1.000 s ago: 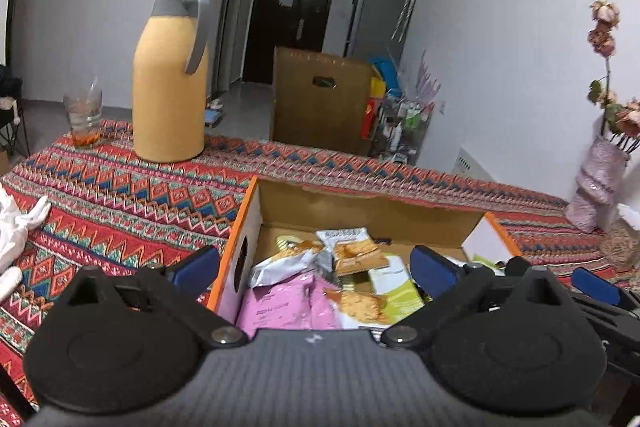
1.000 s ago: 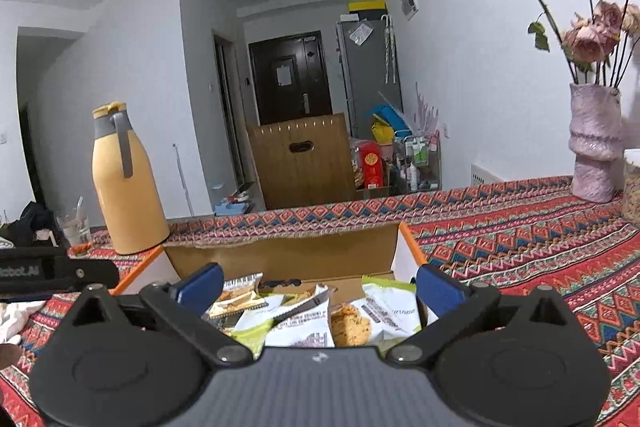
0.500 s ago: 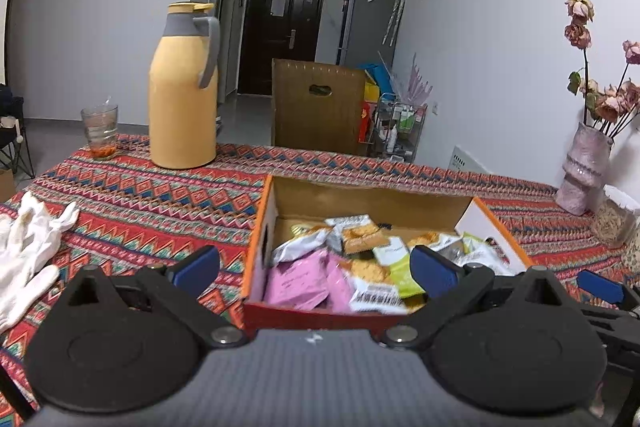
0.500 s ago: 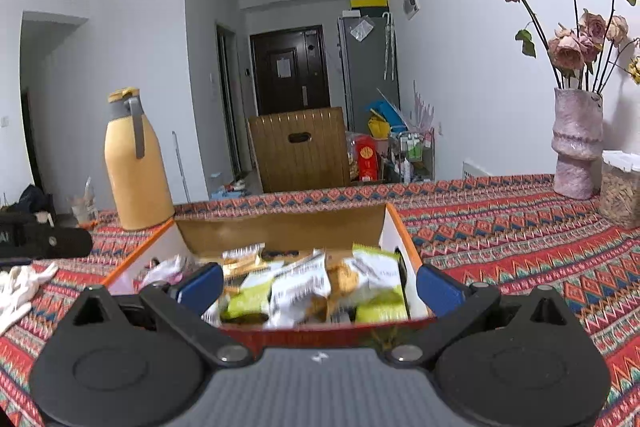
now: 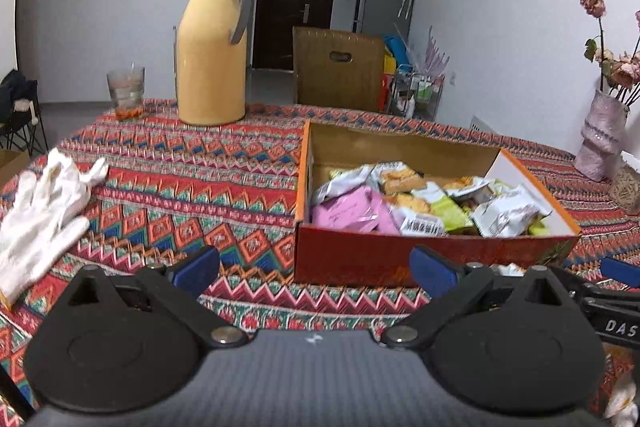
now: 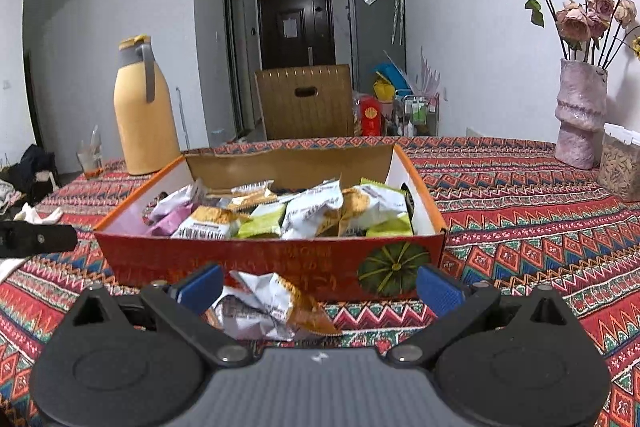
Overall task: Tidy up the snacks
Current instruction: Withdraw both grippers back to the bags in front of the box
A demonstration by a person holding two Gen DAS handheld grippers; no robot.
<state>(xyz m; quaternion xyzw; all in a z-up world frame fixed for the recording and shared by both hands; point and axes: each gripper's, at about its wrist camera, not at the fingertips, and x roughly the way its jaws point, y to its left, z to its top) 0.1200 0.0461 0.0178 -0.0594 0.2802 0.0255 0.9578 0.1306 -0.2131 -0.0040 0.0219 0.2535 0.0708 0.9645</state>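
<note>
An orange cardboard box (image 6: pixel 272 259) filled with snack packets (image 6: pixel 308 211) is seen on the patterned desk (image 6: pixel 520 227), towards its near edge. One loose snack packet (image 6: pixel 272 307) lies on the desk just before the box's near wall, between the widely spread fingers of the right gripper (image 6: pixel 318 287), untouched by them. The left gripper (image 5: pixel 314 269) is likewise held wide and empty, near the box's near left corner. White gloves (image 5: pixel 40 211) lie at the desk's left edge.
</note>
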